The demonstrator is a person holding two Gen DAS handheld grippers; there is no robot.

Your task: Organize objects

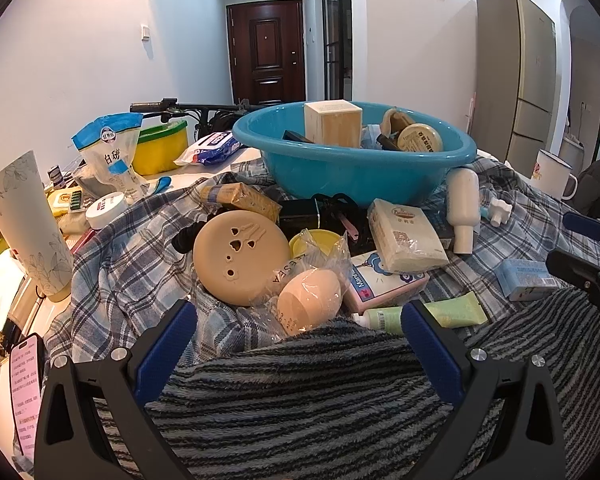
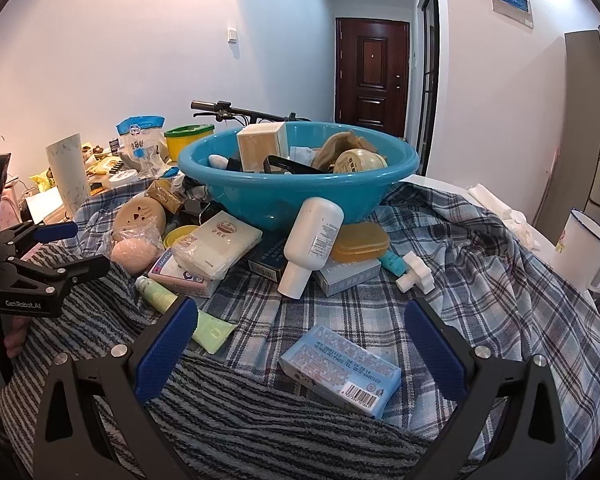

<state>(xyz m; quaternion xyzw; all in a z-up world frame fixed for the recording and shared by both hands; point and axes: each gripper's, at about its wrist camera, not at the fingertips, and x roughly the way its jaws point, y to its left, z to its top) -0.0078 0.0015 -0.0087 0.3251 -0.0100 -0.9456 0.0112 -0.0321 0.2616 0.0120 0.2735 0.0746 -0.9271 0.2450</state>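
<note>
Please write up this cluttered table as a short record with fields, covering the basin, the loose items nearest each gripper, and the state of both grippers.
surface: plaid cloth with a striped towel in front
container: blue basin, already holding a wooden box and a round jar
near left gripper: bagged pink sponge, green tube
near right gripper: light blue box
leaning on basin: white bottle
left gripper: open, holding nothing
right gripper: open, holding nothing

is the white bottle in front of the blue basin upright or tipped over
Tipped over. The white bottle lies slanted with its cap end down on the checked cloth, its upper end leaning against the blue basin.
</note>
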